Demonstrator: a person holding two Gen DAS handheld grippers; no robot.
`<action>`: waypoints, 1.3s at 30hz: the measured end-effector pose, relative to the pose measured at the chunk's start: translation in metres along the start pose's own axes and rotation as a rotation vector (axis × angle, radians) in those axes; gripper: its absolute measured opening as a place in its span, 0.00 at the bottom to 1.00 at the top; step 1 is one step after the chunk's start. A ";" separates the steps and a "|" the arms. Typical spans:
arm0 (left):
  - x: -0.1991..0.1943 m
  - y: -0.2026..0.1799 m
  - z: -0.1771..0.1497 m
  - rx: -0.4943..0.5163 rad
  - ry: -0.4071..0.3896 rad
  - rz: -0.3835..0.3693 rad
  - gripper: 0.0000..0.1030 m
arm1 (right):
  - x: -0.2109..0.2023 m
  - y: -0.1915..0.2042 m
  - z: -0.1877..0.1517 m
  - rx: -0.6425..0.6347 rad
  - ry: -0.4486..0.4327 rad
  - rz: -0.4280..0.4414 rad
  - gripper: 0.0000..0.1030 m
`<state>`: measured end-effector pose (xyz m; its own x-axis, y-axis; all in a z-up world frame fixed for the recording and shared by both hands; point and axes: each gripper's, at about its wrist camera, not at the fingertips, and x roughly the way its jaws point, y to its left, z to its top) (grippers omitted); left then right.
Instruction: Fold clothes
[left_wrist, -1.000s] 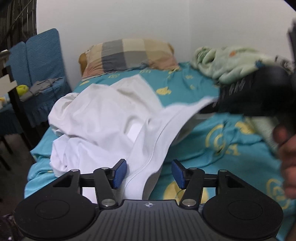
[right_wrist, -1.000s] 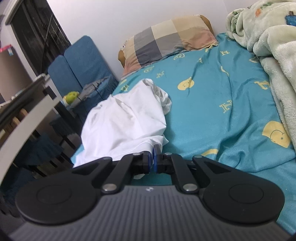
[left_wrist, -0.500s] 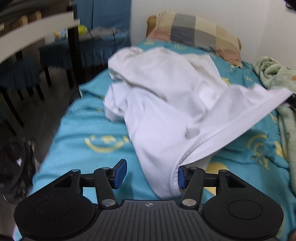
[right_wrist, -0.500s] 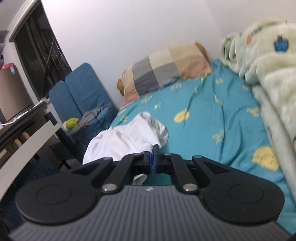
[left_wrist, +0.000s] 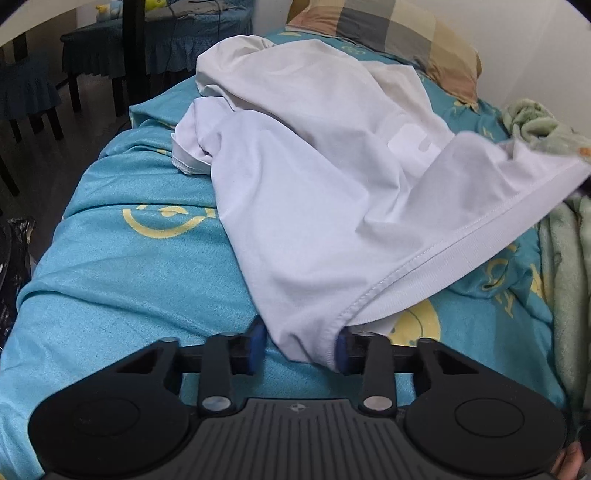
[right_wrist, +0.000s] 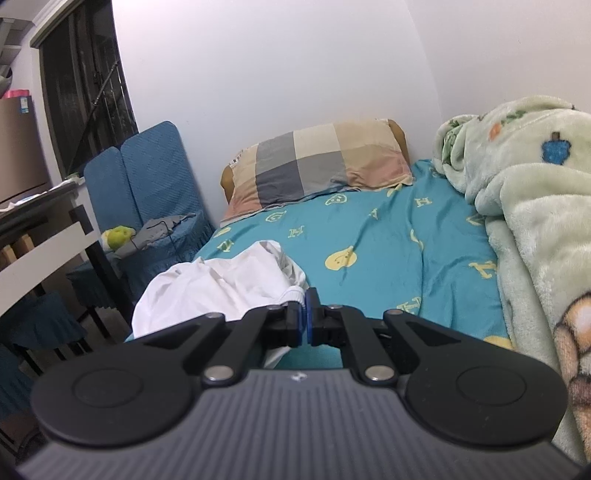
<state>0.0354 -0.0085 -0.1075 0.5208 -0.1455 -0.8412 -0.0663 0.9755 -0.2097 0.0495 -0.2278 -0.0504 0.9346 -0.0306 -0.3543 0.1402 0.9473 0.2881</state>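
Left gripper (left_wrist: 300, 345) is sitting parted around a hem corner of the white T-shirt (left_wrist: 332, 155), pads not yet pinching. Right gripper (right_wrist: 306, 322) is pinching the hem, lifting it above the teal bedsheet (right_wrist: 373, 240).

White walls (right_wrist: 277, 74) enclose a teal-sheeted bed (right_wrist: 369, 236), blue chair (right_wrist: 147, 177) beside it.

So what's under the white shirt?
Under the white shirt is the teal bedsheet, visible around it; whatever the bunched cloth covers is hidden.
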 end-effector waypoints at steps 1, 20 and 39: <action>-0.001 0.002 0.002 -0.013 -0.006 -0.004 0.20 | 0.000 -0.001 -0.002 -0.004 0.009 -0.006 0.05; -0.126 0.026 0.059 -0.109 -0.509 -0.098 0.09 | -0.041 0.001 0.017 0.118 0.038 0.094 0.05; -0.404 -0.010 0.129 0.088 -0.948 -0.288 0.08 | -0.213 0.069 0.194 0.103 -0.407 0.325 0.05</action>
<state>-0.0646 0.0614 0.2986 0.9746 -0.2239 -0.0095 0.2129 0.9382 -0.2728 -0.0767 -0.2182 0.2174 0.9836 0.1185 0.1361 -0.1655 0.8929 0.4188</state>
